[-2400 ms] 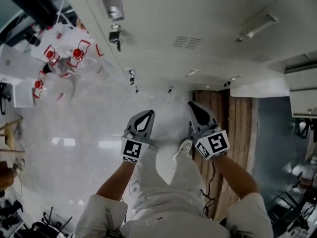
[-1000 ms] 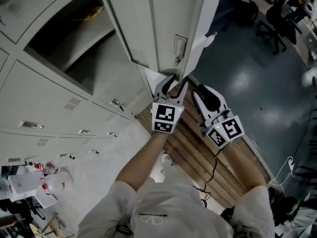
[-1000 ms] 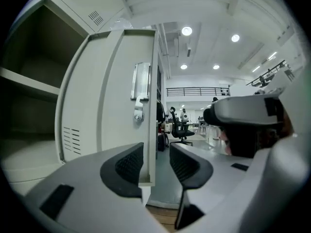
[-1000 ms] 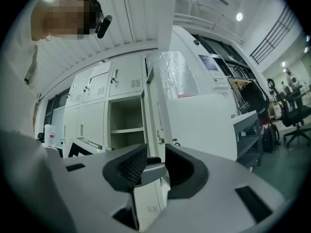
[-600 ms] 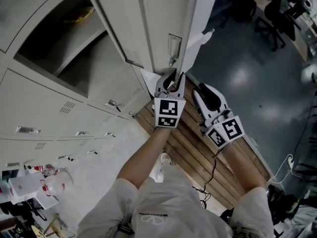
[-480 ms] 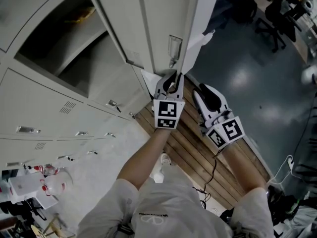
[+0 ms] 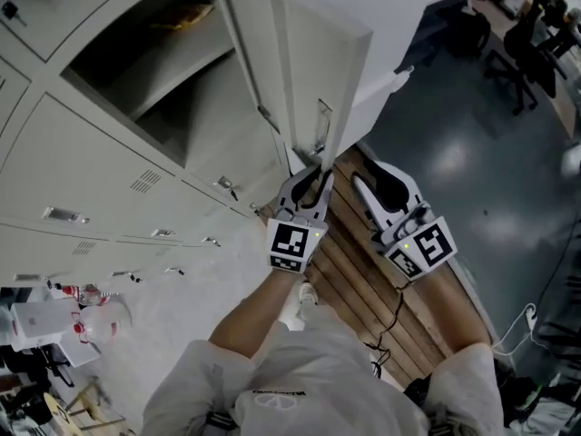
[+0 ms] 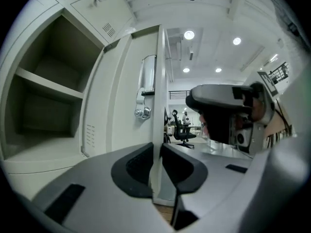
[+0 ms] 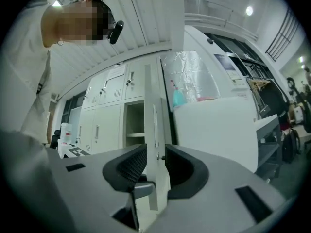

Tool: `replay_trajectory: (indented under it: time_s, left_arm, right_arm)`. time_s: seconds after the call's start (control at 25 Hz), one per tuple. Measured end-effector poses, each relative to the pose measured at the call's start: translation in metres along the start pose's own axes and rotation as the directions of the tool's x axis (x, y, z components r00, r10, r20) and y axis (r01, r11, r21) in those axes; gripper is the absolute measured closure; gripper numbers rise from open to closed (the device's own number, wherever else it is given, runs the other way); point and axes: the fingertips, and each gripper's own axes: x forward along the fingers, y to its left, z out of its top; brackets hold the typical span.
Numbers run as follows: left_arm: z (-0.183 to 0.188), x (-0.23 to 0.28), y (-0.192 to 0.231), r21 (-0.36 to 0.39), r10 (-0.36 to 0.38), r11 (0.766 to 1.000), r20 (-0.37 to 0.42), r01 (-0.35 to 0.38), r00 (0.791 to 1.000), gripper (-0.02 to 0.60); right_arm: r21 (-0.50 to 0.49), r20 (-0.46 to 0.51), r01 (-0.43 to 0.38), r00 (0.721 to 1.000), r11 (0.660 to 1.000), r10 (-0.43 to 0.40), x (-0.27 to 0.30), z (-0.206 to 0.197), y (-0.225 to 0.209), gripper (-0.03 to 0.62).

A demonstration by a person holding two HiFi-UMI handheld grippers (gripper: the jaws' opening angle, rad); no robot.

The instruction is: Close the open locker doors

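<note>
The open locker door stands out from a bank of pale grey lockers, its latch handle near the free edge. My left gripper has the door's thin edge between its dark pads, which touch it on both sides. The jaws are opening slightly. The left gripper view shows the handle on the door face and the bare compartment with one shelf. My right gripper hovers just right of the door, its jaws apart and empty. In the right gripper view the door edge lines up beyond its gap.
Closed lockers fill the left side. A yellowish item lies in the open compartment. A white cabinet stands right of the door. I stand on a wooden slat platform by a dark floor with office chairs.
One second ago the left jaws stood wide at the door's lower edge; they have closed onto it. The door now looks more edge-on. The right gripper stays beside it.
</note>
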Motion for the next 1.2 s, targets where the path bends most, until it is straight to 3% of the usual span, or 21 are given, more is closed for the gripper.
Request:
replay_trajectory:
  time_s: [0.2,0.56,1.08,1.2]
  left_arm:
    - [-0.004,-0.042,0.019,0.006,-0.020,1.000,0.009,0.020,1.000,0.517]
    - [-0.005,-0.090,0.052,0.007,-0.079,0.997,0.027,0.079,0.997,0.511]
    - [-0.009,-0.127,0.090,0.001,-0.114,0.993,0.040,0.114,0.993,0.511]
    - [-0.010,-0.135,0.101,-0.009,-0.098,0.995,0.043,0.099,0.994,0.511]
  right_arm:
    - [-0.030,0.001,-0.139,0.990,0.990,0.139,0.033,0.008,0.043,0.454]
    - [-0.072,-0.018,-0.297,0.955,0.952,0.297,0.088,0.011,0.104,0.404]
    - [-0.056,0.008,-0.372,0.928,0.927,0.373,0.137,0.019,0.143,0.407]
    - [-0.053,0.009,-0.390,0.921,0.919,0.390,0.145,0.018,0.151,0.439]
